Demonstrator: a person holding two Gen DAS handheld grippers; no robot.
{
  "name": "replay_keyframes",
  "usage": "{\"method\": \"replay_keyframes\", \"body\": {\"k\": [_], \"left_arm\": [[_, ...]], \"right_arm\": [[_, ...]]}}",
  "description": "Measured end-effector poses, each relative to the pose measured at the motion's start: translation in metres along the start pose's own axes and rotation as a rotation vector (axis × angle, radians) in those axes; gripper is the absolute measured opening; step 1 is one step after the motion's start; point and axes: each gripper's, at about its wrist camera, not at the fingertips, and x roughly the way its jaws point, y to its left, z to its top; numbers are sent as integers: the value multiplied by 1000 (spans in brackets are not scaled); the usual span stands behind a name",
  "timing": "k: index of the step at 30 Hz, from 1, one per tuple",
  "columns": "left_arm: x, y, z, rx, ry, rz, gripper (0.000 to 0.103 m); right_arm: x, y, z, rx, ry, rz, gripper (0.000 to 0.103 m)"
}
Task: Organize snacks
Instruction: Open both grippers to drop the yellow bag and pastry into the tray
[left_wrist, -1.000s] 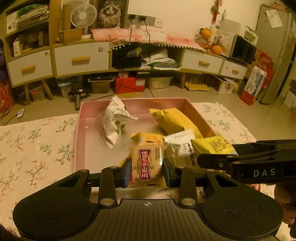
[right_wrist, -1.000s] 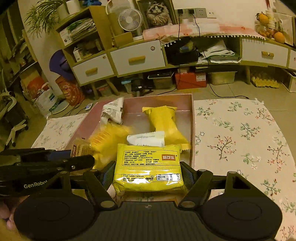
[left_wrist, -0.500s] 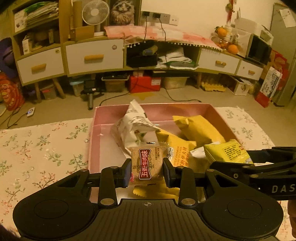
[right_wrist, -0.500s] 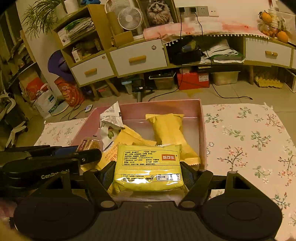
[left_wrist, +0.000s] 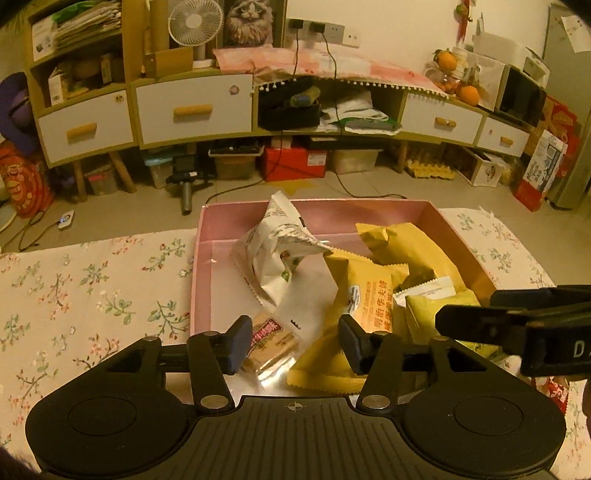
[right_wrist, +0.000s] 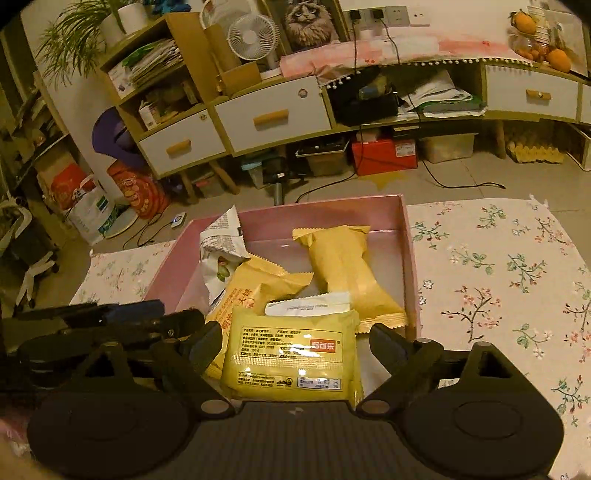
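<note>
Pink box (left_wrist: 461, 236) on the floral table (left_wrist: 92, 288) holds the snacks.
Both grippers' jaws have just been opening: left gripper (left_wrist: 293, 341) parted beside the small brown packet (left_wrist: 271, 341), right gripper (right_wrist: 295, 350) wide around the yellow pack (right_wrist: 291, 360), both lying in the box.

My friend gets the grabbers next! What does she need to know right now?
Left gripper: jaws have just opened, nothing clamped. The small beef snack packet lies between them against the left pad, at the near end of the pink box.
Right gripper: jaws have just opened off the flat yellow packet, which lies loose between them on the pile.
Already in the box: white packet, two yellow pillow packets, small white sachet.
Done: both packets look delivered.
Left: pull both grippers back; no other loose snacks in view.
</note>
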Motion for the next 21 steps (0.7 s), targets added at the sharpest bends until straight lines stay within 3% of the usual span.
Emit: {"method": "replay_keyframes", "body": {"k": [10, 21], "left_arm": [[-18, -4, -4, 6, -2, -8, 56], [-52, -4, -19, 19, -15, -16, 83]], "right_arm": [[-13, 5, 2, -4, -12, -10, 64], [-43, 12, -9, -31, -28, -24, 71]]}}
